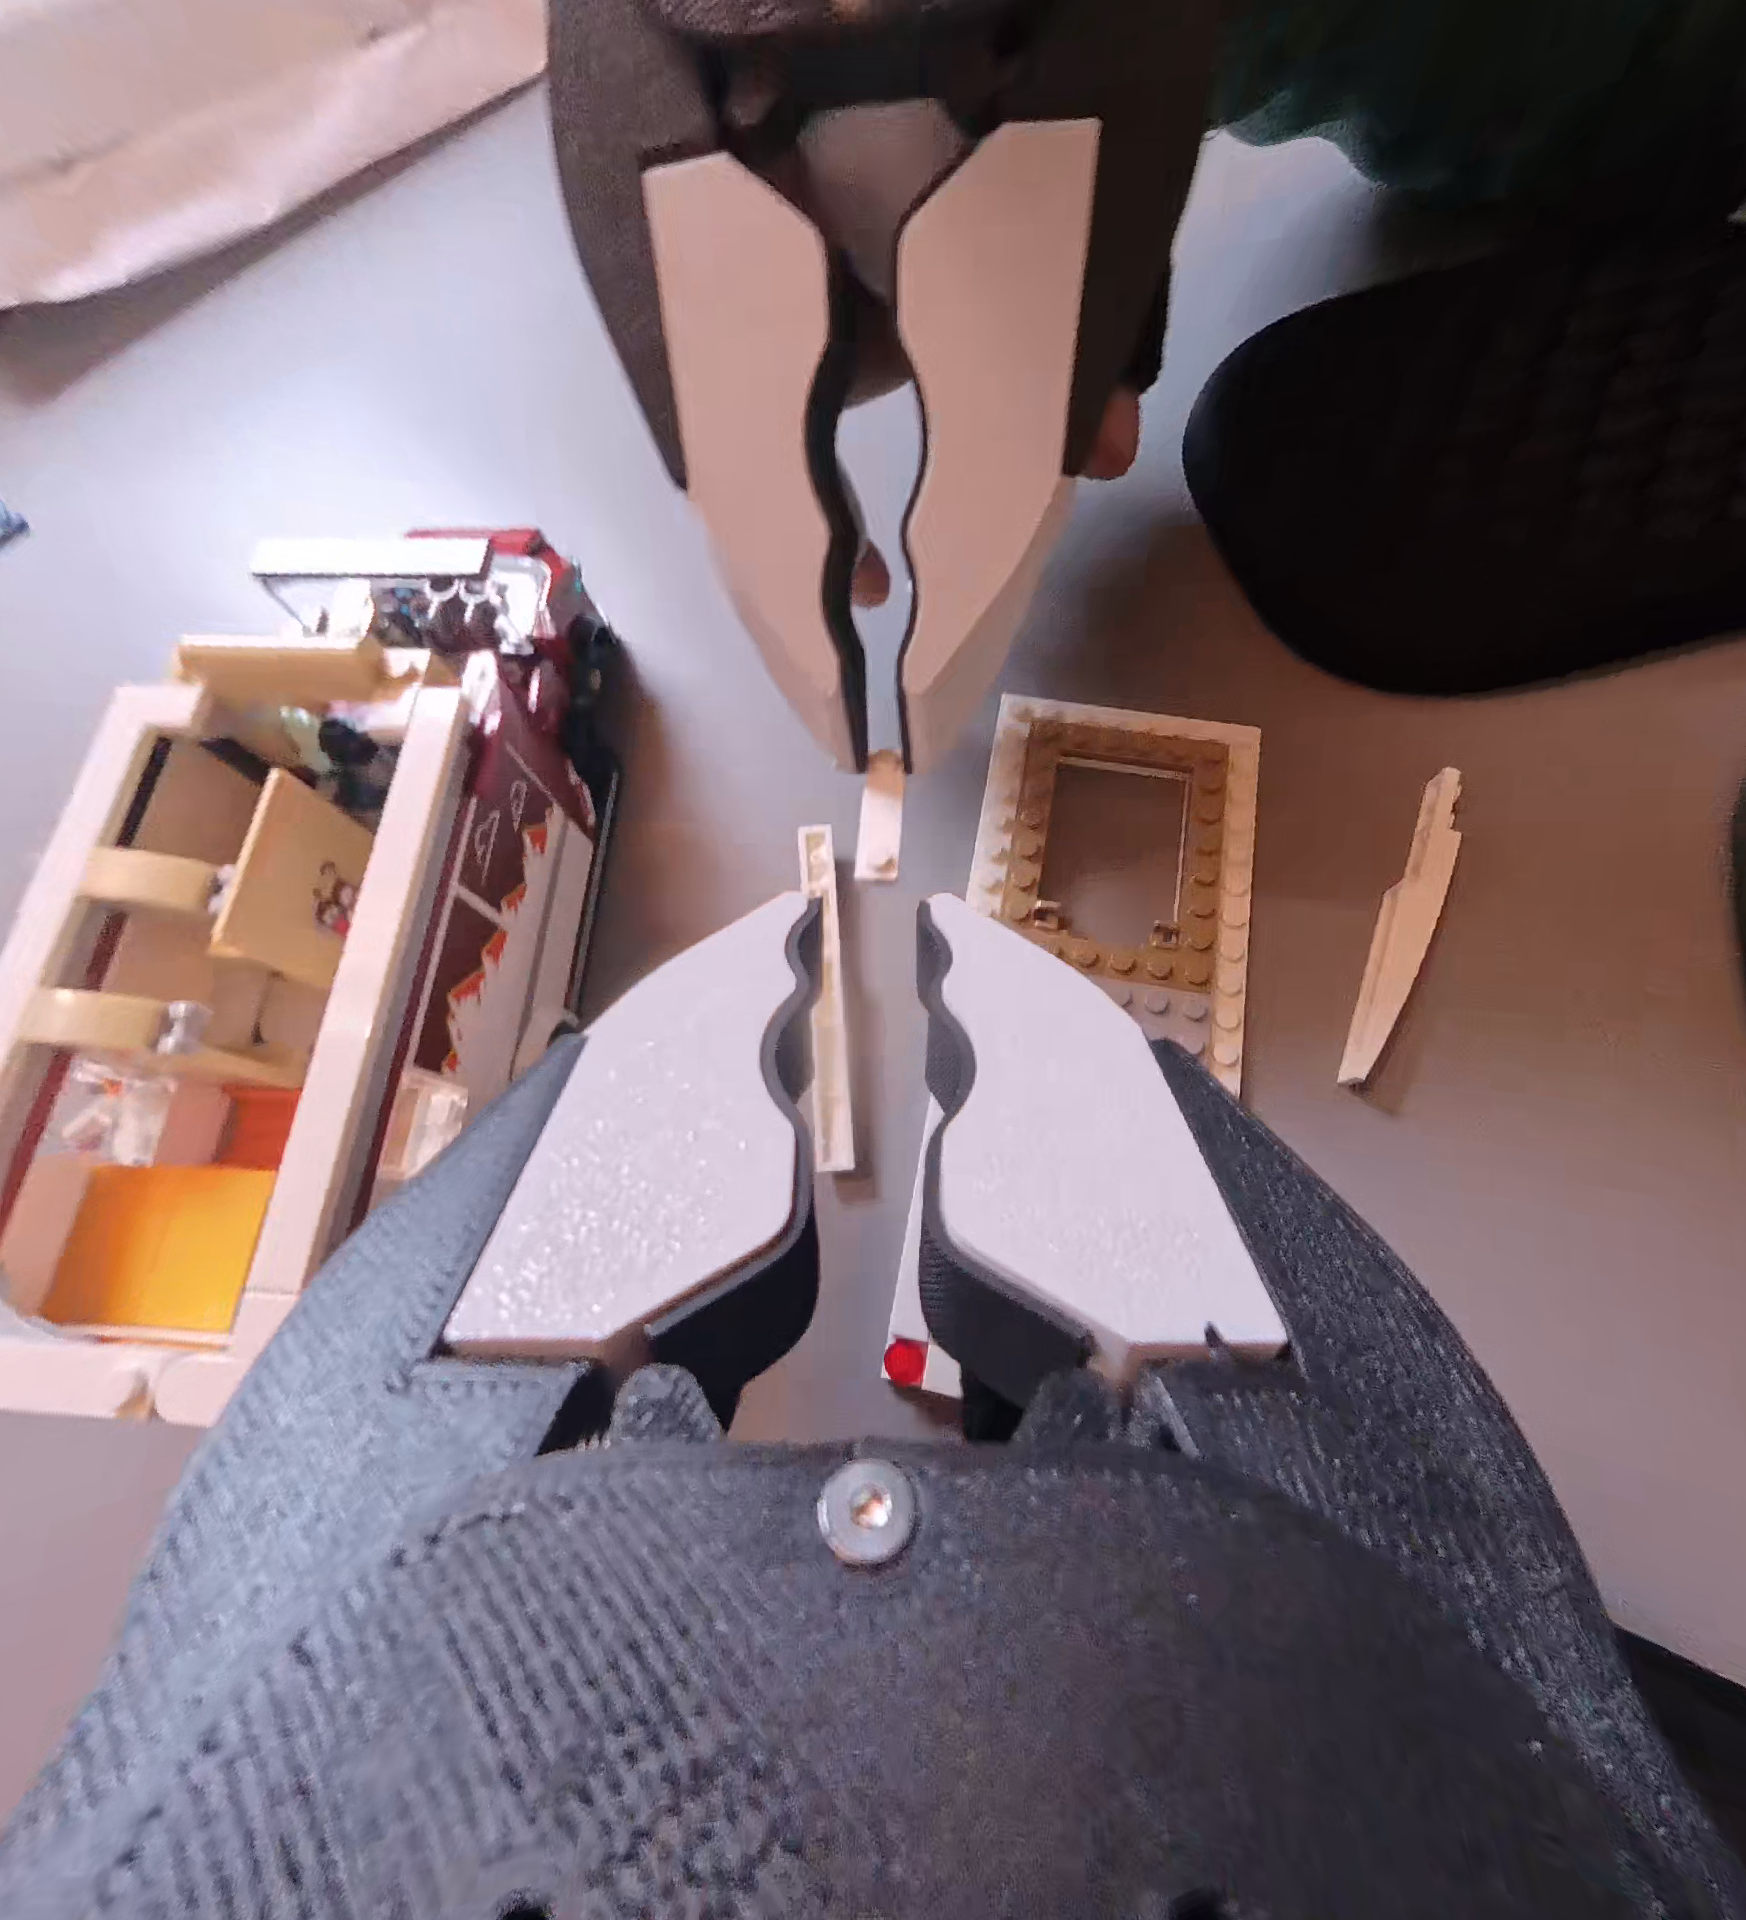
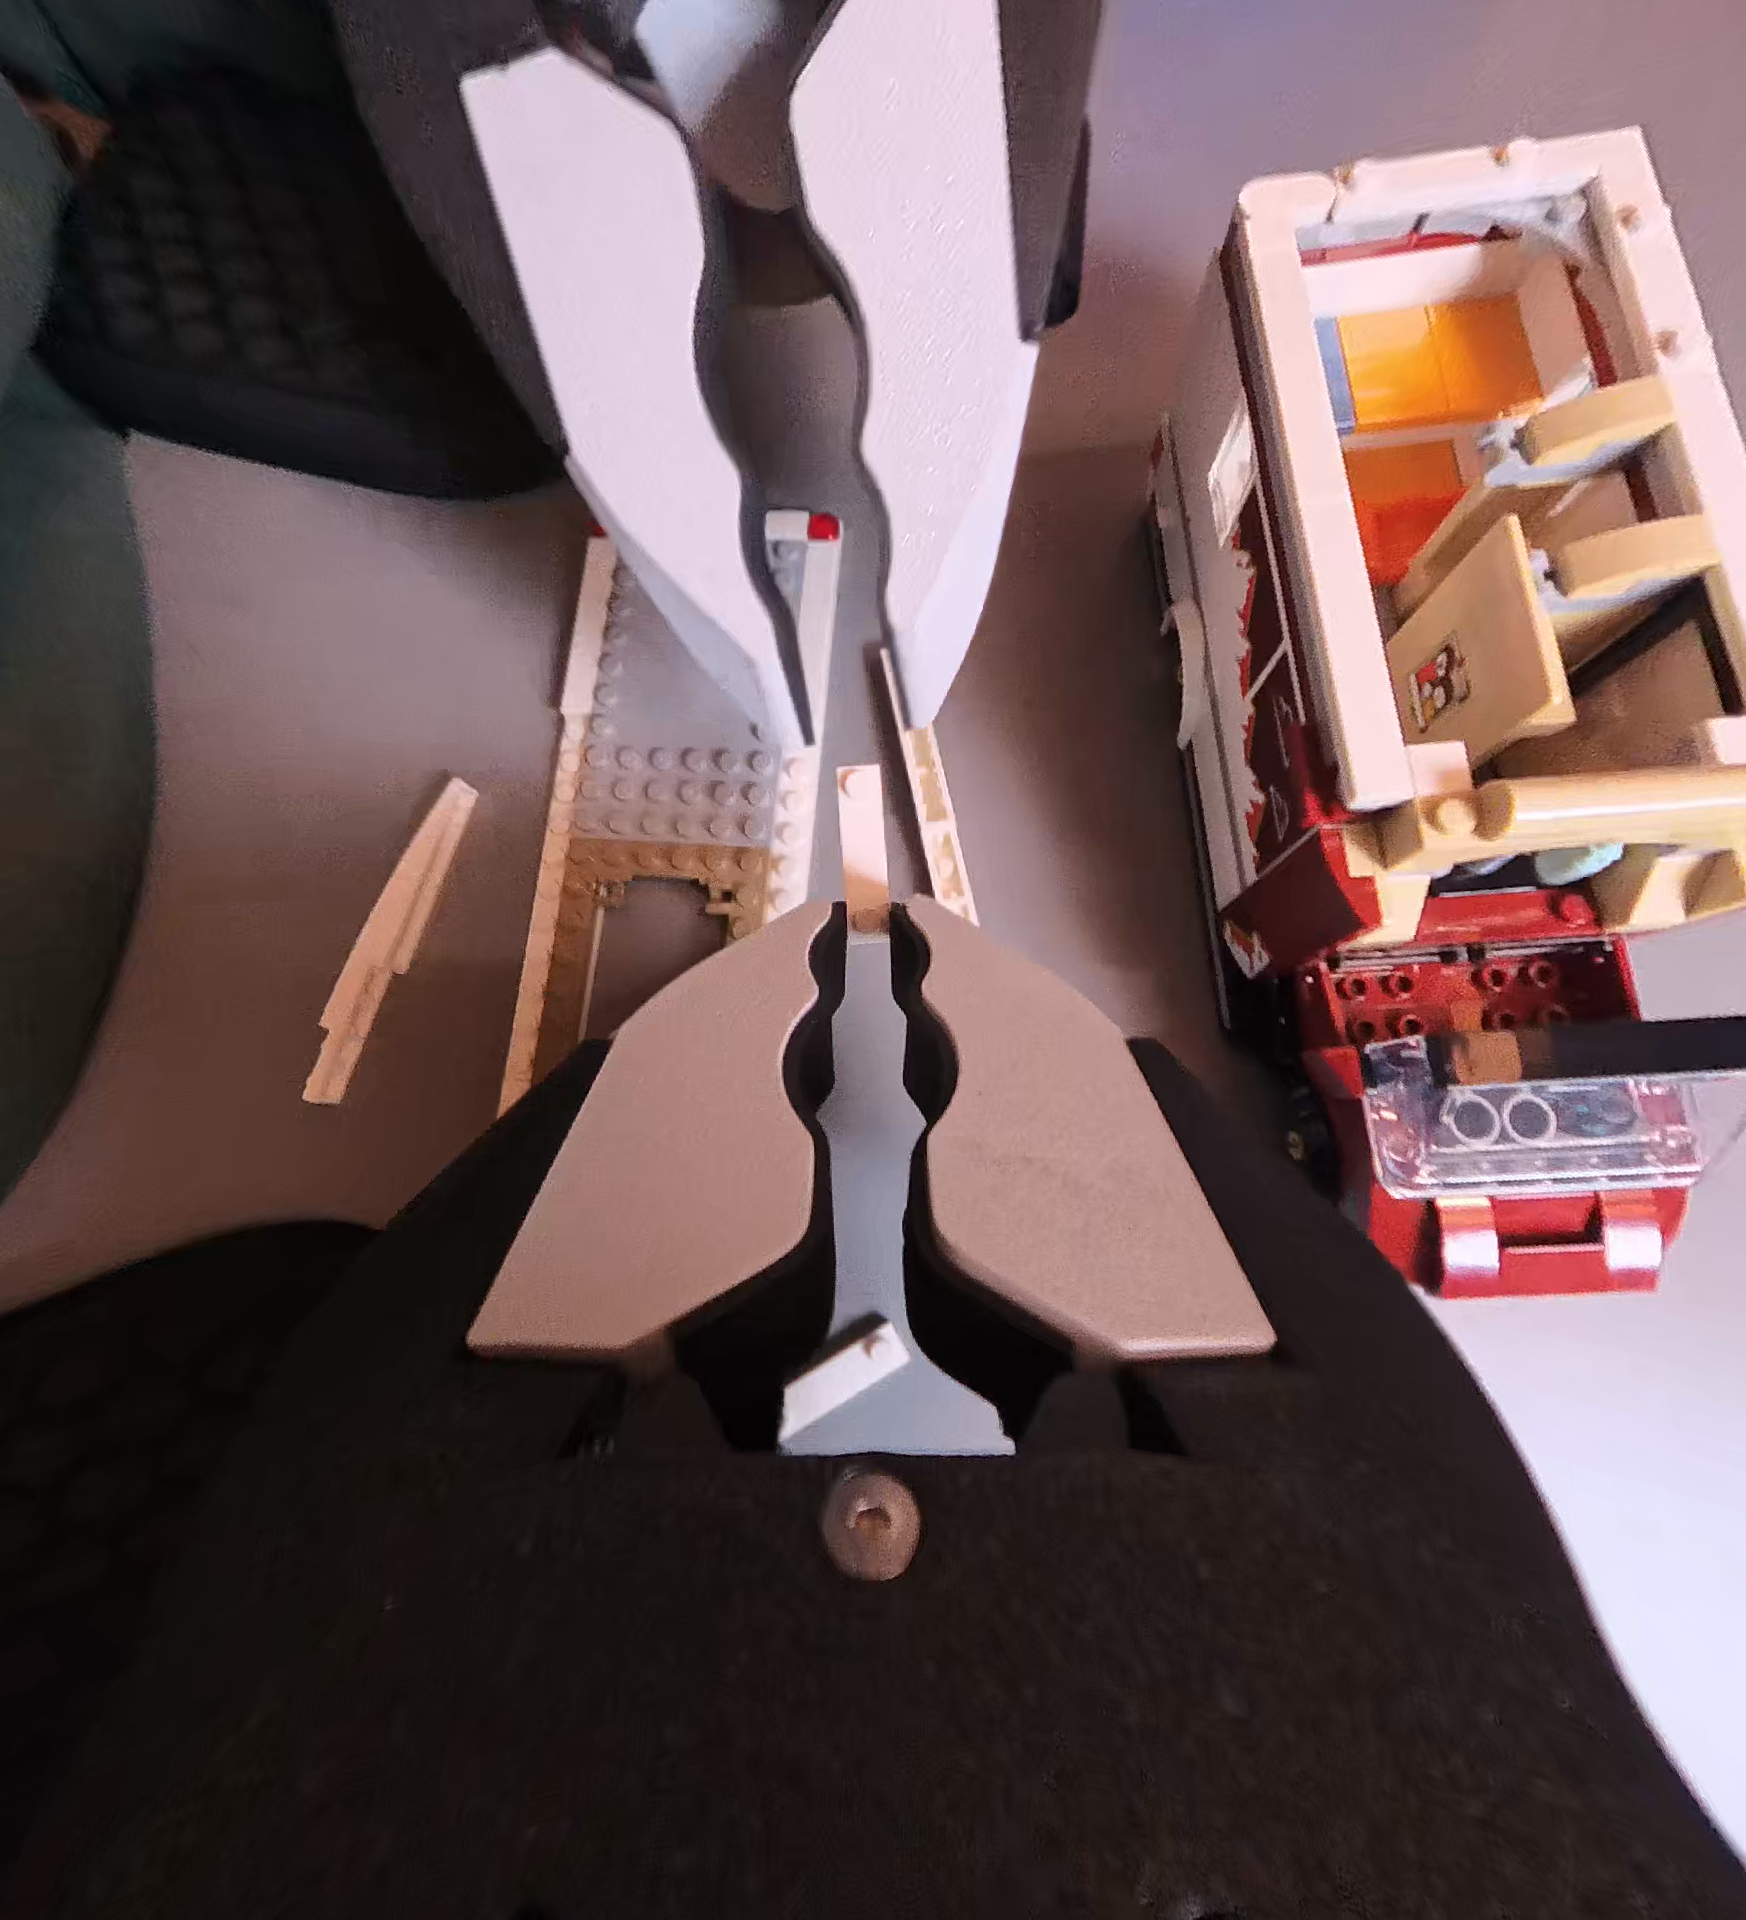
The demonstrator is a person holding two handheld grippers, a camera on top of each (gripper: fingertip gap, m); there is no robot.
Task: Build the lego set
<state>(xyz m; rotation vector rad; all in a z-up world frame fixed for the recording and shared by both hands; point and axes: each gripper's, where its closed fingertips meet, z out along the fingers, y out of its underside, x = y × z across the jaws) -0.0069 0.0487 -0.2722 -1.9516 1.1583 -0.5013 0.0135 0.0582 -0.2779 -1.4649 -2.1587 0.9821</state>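
Grey worktop (image 1: 329,416) is seen under everything. A small white plate (image 2: 864,831) lies flat on it, and one end is pinched by the right gripper (image 2: 867,920). The plate looks light, hard and smooth, so the sides near an end are best held. A long strip (image 1: 827,987) lies beside one finger of the left gripper (image 1: 864,914), which is spread. A studded frame (image 1: 1118,883) and a toy van (image 1: 256,935) are near.

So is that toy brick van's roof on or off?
Off. The brick van is open on top, its orange and tan interior exposed; a studded roof plate lies flat beside it.
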